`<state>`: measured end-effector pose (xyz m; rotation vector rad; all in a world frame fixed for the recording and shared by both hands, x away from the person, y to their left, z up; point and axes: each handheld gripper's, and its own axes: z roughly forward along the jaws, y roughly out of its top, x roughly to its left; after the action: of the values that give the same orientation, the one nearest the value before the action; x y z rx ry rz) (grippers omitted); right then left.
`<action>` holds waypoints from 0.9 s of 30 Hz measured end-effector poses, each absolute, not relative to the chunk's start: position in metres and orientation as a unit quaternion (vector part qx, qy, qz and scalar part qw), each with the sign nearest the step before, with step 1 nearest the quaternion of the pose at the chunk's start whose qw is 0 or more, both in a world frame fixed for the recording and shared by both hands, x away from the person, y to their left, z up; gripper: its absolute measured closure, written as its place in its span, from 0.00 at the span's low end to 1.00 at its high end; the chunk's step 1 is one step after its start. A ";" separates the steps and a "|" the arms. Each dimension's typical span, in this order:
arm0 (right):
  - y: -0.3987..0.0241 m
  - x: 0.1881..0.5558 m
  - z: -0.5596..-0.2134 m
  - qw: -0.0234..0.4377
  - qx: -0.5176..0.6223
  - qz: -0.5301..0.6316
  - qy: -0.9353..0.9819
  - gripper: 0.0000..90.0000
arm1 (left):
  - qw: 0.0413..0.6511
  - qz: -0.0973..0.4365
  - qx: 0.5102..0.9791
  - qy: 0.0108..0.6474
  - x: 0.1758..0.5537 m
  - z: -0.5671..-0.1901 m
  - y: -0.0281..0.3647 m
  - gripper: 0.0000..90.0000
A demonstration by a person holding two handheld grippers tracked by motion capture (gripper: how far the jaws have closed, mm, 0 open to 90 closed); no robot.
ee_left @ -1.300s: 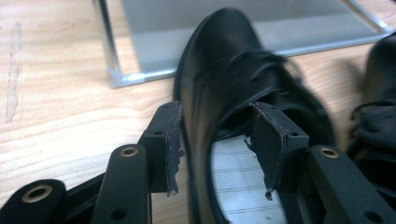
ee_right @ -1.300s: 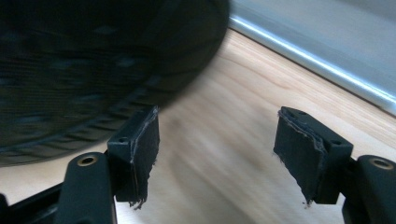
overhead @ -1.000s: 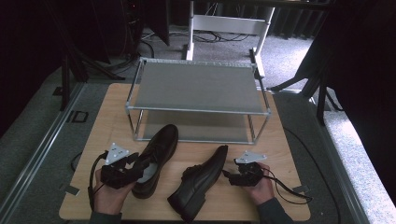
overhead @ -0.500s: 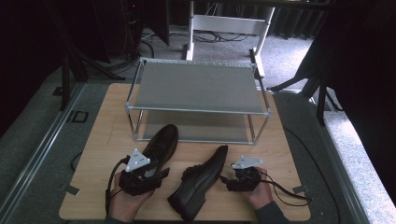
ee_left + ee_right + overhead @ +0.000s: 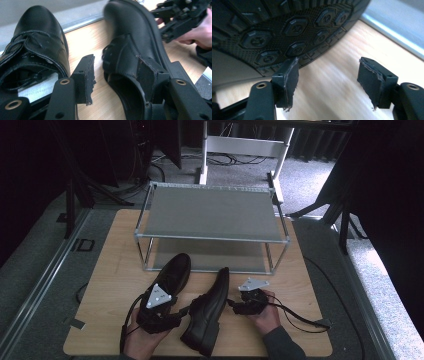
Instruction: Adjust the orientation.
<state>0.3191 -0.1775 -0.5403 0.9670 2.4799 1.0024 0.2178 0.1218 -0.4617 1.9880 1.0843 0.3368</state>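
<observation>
Tipped shoe [image 5: 207,312] sits between both released grippers, second shoe [image 5: 172,275] alongside, rack [image 5: 212,215] behind.

Dim, dark-edged high view; soft daylight from upper right; both gripper views blurred close up.

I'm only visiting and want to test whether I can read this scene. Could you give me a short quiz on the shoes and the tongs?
1. True or false: both black shoes stand upright on the table.
2. What do the right tongs face? A) a shoe's sole B) laces C) a cup
3. How many shoes are on the table?

Key:
1. False: the right shoe lies on its side, while the left shoe stands upright.
2. A: the treaded sole is just ahead of the open tongs.
3. Two.
</observation>
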 end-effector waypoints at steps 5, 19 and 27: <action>-0.163 0.327 -0.539 0.159 0.328 0.340 0.867 0.38 | 0.413 0.135 0.790 0.432 0.218 -0.463 0.123 0.54; -0.180 0.316 -0.489 0.153 0.327 0.405 0.840 0.42 | 0.390 0.098 0.816 0.416 0.218 -0.483 0.103 0.59; -0.168 0.305 -0.474 0.152 0.304 0.426 0.838 0.41 | 0.403 0.080 0.813 0.413 0.223 -0.489 0.100 0.60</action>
<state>0.3048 -0.1679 -0.4743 0.8725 2.4053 1.2238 0.2234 0.1003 -0.4892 2.0535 1.0439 0.2031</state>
